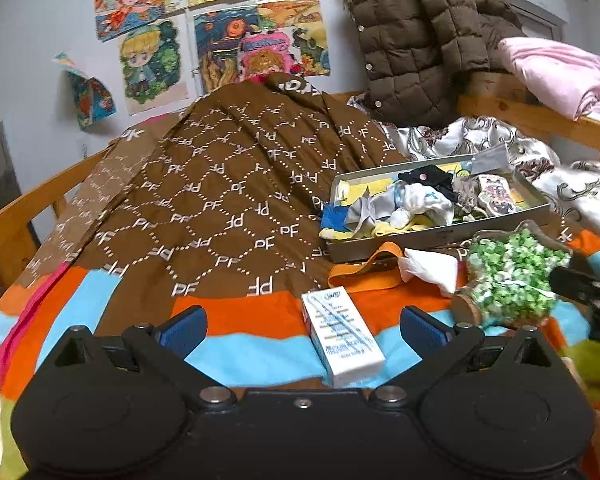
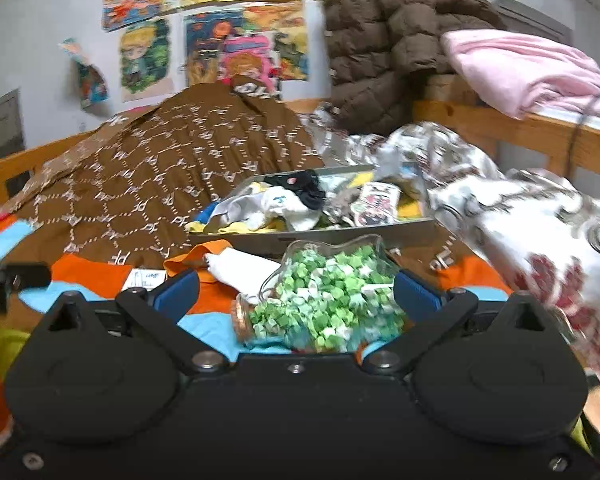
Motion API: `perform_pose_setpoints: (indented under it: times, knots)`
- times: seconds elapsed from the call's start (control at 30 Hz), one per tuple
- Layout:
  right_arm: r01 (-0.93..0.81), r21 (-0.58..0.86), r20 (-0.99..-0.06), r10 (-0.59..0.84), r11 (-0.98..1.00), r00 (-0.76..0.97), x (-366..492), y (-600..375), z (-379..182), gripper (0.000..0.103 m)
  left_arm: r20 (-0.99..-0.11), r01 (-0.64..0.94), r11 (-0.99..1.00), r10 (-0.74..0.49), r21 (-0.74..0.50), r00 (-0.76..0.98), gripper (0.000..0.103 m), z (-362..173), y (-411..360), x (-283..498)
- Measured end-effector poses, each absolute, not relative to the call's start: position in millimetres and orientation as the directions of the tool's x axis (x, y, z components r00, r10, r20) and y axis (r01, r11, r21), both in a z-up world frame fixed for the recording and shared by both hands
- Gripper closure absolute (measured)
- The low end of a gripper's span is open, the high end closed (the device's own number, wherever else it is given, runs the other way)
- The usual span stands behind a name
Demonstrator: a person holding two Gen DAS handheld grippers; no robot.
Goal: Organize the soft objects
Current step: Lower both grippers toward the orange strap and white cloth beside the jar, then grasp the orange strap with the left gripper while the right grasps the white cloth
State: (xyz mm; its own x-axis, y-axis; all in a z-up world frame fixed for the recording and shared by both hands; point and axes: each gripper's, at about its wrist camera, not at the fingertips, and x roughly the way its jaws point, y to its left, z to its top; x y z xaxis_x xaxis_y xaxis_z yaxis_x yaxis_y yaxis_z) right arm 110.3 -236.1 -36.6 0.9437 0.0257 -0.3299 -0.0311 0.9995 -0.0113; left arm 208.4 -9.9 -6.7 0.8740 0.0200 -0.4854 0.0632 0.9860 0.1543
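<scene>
Brown cloth (image 1: 228,184) printed all over with white "PF" spread across one wooden-railed bed (image 1: 16,216), beside one metal tray (image 1: 440,240) heaped with small fabric pieces (image 1: 416,204), one white carton (image 1: 342,336), print illegible, between wide-open left gripper (image 1: 304,326) fingers, one green-filled jar (image 2: 332,300) between right gripper (image 2: 296,294) fingers, likewise spread apart.

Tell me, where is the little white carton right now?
In the left wrist view, the white carton lies on the striped bedspread between the open left fingers, just below the orange strap.
</scene>
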Motion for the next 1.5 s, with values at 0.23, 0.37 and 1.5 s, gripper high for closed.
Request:
perform_pose_setpoints:
  times: [0.23,0.37,1.5]
  knots:
    - [-0.072,-0.034,-0.281,0.059,0.997,0.958,120,-254,-57,0.000,-0.558,0.160,0.968,-0.025,0.194,0.829,0.001,-11,-19,271]
    - [-0.060,-0.044,-0.271,0.046,0.997,0.962,126,-257,-62,0.000,-0.600,0.274,0.934,-0.085,0.231,0.796,0.001,-19,-34,310]
    - [-0.339,-0.394,-0.592,0.046,0.854,0.804,280,-141,-59,0.032,-0.756,0.170,0.886,-0.457,-0.431,0.468,0.049,-104,28,489]
